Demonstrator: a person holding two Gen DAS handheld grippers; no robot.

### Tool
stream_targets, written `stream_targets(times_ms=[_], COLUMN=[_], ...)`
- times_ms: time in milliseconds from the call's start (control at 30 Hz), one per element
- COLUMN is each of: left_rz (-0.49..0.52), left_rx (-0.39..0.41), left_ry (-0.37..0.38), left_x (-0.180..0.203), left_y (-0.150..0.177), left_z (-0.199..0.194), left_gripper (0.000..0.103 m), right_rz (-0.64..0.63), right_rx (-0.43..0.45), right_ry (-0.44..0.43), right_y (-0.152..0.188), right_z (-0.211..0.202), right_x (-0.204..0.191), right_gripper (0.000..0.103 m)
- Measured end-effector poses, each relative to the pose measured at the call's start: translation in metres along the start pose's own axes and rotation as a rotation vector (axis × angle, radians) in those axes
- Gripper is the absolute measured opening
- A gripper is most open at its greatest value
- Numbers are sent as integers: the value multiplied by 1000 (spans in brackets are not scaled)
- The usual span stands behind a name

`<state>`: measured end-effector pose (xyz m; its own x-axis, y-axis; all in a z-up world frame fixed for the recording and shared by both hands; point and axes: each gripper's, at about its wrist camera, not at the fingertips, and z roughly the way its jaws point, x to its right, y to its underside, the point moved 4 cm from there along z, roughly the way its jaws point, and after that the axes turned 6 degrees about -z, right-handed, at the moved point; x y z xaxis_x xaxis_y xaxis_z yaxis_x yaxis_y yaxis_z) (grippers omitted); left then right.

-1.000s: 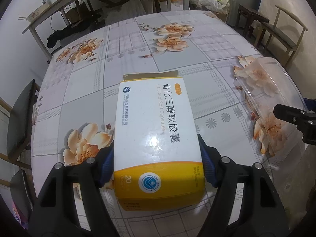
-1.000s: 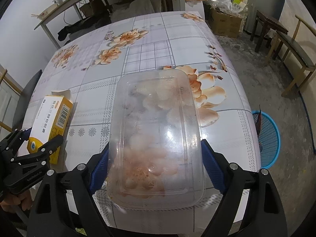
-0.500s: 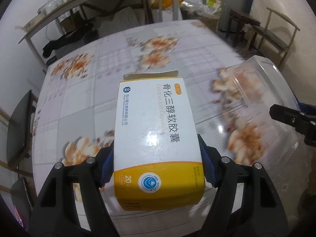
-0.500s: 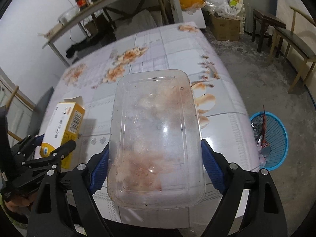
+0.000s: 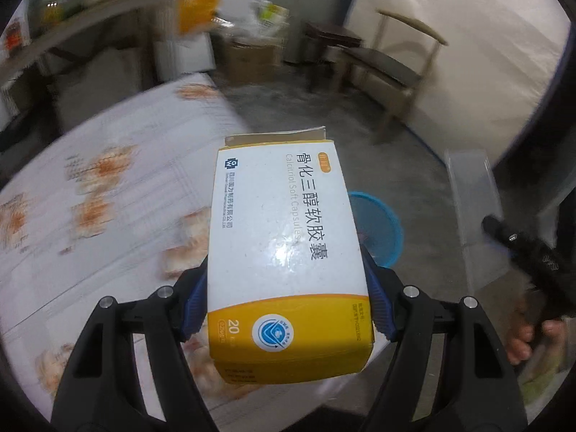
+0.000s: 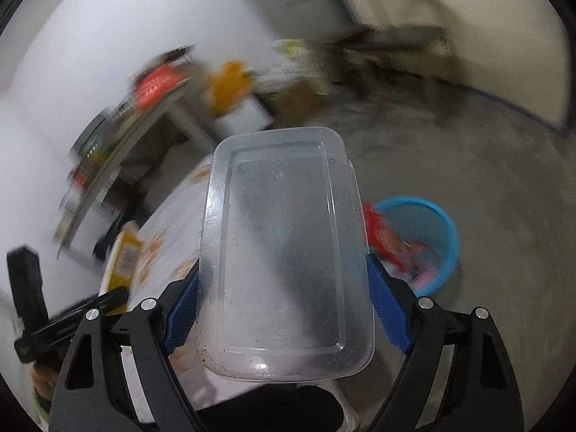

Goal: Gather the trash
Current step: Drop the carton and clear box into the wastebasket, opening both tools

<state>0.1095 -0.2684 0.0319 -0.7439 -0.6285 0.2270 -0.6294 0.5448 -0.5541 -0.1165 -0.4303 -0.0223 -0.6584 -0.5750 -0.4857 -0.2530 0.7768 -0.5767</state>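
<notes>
My left gripper is shut on a white and yellow medicine box, its blue pads pressed on both long sides. The box hangs over the edge of the floral table, with the blue trash basket on the floor just past it. My right gripper is shut on a clear plastic food container, held flat between its blue pads. To its right the blue basket stands on the floor with red wrappers inside. The container shows at the right of the left wrist view, the box at the left of the right wrist view.
A wooden chair and a small dark stool stand by the far wall. Cardboard boxes and bags sit beyond the table's end. A cluttered shelf runs along the left wall. Bare concrete floor surrounds the basket.
Both grippers have swung right off the table toward the floor, carrying the box and the container. The blue basket has come into both views. Both grips are unchanged.
</notes>
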Motion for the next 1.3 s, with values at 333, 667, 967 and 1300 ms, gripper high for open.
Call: stream_targets(times_ms=[333,667,967,1300], left_rz=[52,-41,-21,-85], left_rx=[-304,-308,-153,-50], left_ry=[128,143,108,33], left_x=[120,162,107,32], left_y=[-4,-20,-35,18], left_z=[145,231,134,39], left_gripper=[69,83,83,84], right_rz=[403,446,285,157], right_rx=[-59,-136,-219,-391], right_ry=[52,34,53,227], right_y=[36,42,-11,14], right_z=[6,63,169,273], right_x=[156,186,171,182], right_gripper=[82,82,84,93])
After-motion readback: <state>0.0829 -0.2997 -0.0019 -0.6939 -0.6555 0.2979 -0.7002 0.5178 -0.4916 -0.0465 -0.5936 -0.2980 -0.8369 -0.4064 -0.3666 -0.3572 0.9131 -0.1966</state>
